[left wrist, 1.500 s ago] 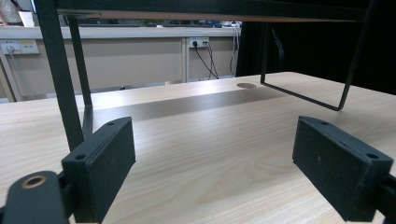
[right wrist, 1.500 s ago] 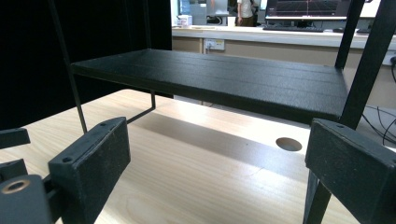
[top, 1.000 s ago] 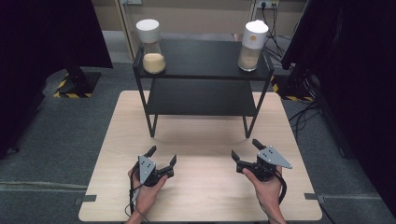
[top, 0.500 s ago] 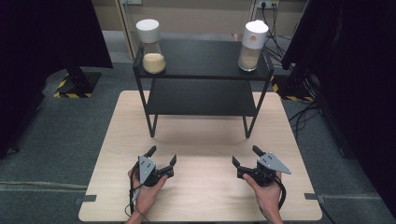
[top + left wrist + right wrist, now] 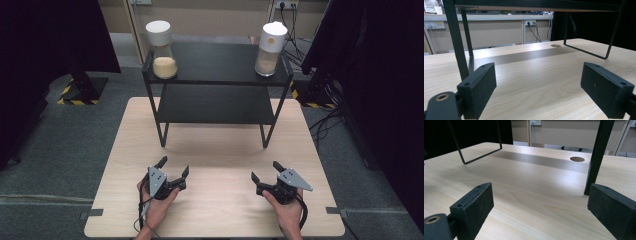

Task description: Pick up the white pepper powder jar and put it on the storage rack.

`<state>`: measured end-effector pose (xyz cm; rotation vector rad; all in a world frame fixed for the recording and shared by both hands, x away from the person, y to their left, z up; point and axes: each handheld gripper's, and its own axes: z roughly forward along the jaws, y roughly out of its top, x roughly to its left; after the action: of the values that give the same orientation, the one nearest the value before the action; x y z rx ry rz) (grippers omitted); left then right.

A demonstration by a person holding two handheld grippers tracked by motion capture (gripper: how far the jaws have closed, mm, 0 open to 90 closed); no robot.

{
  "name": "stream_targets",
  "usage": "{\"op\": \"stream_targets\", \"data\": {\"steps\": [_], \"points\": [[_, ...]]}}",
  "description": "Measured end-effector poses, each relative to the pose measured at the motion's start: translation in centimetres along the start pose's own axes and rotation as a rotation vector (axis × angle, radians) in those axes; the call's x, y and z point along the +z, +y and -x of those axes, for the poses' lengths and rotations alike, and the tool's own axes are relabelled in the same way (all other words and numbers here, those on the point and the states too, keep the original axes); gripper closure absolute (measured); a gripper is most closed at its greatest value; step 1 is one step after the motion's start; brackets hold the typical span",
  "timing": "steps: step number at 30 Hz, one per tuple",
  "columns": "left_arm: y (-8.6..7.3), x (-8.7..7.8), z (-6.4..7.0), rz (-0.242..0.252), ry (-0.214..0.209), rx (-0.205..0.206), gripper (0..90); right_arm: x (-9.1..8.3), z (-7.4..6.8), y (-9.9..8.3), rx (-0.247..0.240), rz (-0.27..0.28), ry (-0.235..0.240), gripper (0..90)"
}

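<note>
Left tongs (image 5: 173, 167) held low at the near left, jaws spread wide with nothing between them, pointing toward the far side. Right tongs (image 5: 266, 171) held low at the near right, jaws likewise wide apart and bare. Left hand (image 5: 156, 202) and right hand (image 5: 287, 210) wrapped around the grips, forearms entering from the near edge, well apart.

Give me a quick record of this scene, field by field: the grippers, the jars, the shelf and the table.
left gripper: open, empty, low over the table's near edge
right gripper: open, empty, low over the near edge
left jar: white lid, yellowish grains, on the shelf's top tier, left end
right jar: white lid, pale contents, top tier, right end
shelf: black, two tiers, lower tier bare
table: light wood, carries the shelf at its far half
contact: neither gripper touches a jar or the shelf
</note>
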<state>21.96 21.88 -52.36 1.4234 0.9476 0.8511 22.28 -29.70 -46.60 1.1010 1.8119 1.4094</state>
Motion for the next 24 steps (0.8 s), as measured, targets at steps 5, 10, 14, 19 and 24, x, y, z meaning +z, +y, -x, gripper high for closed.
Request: {"op": "stream_targets", "data": {"steps": [5,10,14,19,24], "points": [[0.0,0.0,0.0,0.000,0.000,0.002,12.5,-0.1,0.1,-0.5,0.013,-0.009,-0.002,6.8],[0.0,0.0,0.0,0.000,0.000,-0.001,12.5,-0.1,0.1,-0.8,0.011,-0.013,-0.006,6.7],[0.0,0.0,0.0,0.000,0.000,0.001,12.5,-0.2,0.0,-0.8,0.005,-0.012,-0.010,6.7],[0.0,0.0,0.0,0.000,0.001,0.000,12.5,-0.3,0.0,-1.0,0.006,-0.008,-0.015,6.7],[0.0,0.0,0.0,0.000,0.001,0.000,12.5,-0.4,0.2,-1.3,0.010,-0.011,-0.019,6.7]]}}
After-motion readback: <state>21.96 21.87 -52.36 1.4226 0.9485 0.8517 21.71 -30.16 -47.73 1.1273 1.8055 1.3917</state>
